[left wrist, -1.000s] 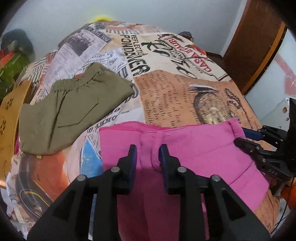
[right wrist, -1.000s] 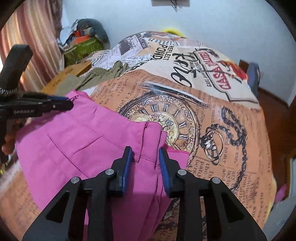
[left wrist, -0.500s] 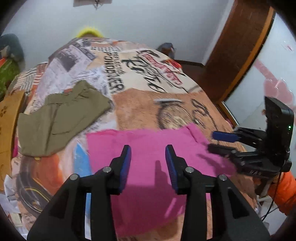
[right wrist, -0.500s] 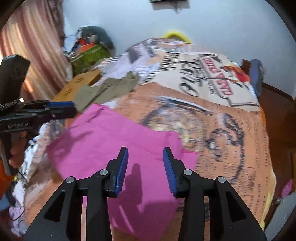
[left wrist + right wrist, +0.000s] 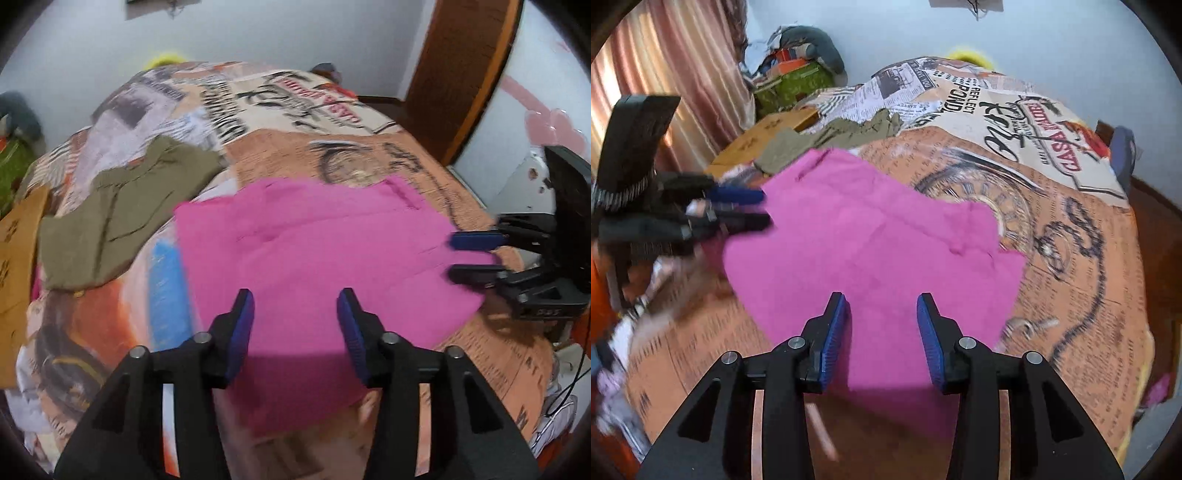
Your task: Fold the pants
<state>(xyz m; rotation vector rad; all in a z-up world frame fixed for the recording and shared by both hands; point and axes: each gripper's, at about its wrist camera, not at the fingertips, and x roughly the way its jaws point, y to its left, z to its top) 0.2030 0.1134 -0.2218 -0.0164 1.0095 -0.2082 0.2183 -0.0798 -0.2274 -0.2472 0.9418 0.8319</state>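
Pink pants [image 5: 314, 258] lie folded and flat on the printed bedspread [image 5: 295, 122]; they also show in the right wrist view [image 5: 879, 243]. My left gripper [image 5: 295, 325] is open and empty, raised above the near edge of the pink pants. My right gripper [image 5: 881, 332] is open and empty, raised above the pants' near side. Each gripper shows in the other's view: the right one [image 5: 476, 258] at the pants' right edge, the left one [image 5: 746, 208] at their left edge.
Olive-green pants [image 5: 122, 214] lie folded on the bed, left of the pink pants; they also show in the right wrist view [image 5: 842, 136]. A cardboard box [image 5: 768, 129] and piled clutter [image 5: 798, 70] sit beyond the bed's left side. A wooden door [image 5: 461, 74] stands at the right.
Both grippers let go of the pink pants, opened wide and pulled back and up. The pants dropped flat onto the bed.
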